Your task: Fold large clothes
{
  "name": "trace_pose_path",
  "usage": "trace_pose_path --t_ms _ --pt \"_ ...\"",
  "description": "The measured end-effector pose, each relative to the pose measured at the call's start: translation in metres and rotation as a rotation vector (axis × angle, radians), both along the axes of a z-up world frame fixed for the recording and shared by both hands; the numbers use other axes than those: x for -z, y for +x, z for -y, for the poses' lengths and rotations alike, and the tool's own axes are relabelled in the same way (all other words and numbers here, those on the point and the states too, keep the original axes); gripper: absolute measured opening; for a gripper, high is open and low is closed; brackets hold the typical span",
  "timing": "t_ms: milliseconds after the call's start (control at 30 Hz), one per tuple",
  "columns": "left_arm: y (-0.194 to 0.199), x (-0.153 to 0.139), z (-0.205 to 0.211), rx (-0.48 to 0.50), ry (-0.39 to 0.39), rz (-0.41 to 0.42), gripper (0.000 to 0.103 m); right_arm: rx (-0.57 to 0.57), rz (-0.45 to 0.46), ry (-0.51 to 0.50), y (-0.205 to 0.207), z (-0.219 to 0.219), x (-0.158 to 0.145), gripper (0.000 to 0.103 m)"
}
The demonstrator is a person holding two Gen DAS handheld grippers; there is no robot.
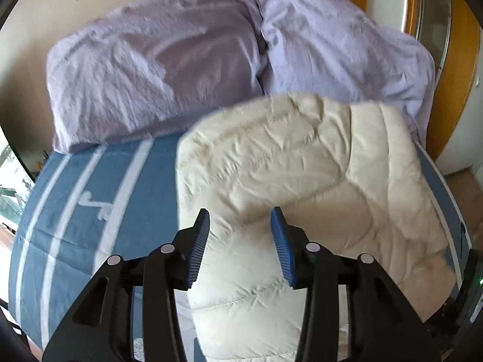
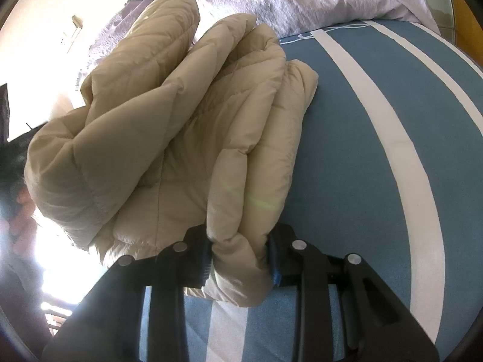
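A puffy, cream quilted jacket (image 1: 289, 181) lies bunched in soft folds on the bed with the blue sheet with white stripes (image 1: 84, 211), near two wrinkly pale purple pillows (image 1: 157, 69) at the far end. The left hand-held gripper (image 1: 240, 247) hangs wide open over it. The right hand-held gripper (image 2: 238, 259) squeezes a thick fold of the jacket.

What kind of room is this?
Most likely a bedroom. A bed with a blue striped sheet has two lilac pillows at its head, and a cream puffer jacket lies on it.
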State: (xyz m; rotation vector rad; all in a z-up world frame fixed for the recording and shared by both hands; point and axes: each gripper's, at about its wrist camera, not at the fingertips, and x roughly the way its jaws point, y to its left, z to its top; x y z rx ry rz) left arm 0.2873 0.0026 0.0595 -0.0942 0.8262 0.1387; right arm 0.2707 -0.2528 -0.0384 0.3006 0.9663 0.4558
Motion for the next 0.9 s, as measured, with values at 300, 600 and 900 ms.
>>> trace_pose_path --t_ms 300,600,900 --pt "0.001 0.03 0.033 0.086 -0.024 -0.035 0.044 0.005 0.004 0.005 -0.003 -0.001 0.001 0.03" --pt "-0.004 0.045 0.043 0.138 -0.052 -0.034 0.044 -0.001 0.02 0.006 -0.004 -0.001 0.001 0.029" --pt "-0.01 0.054 0.05 0.149 -0.037 -0.024 0.044 -0.002 0.036 -0.003 -0.005 -0.001 0.002 0.03"
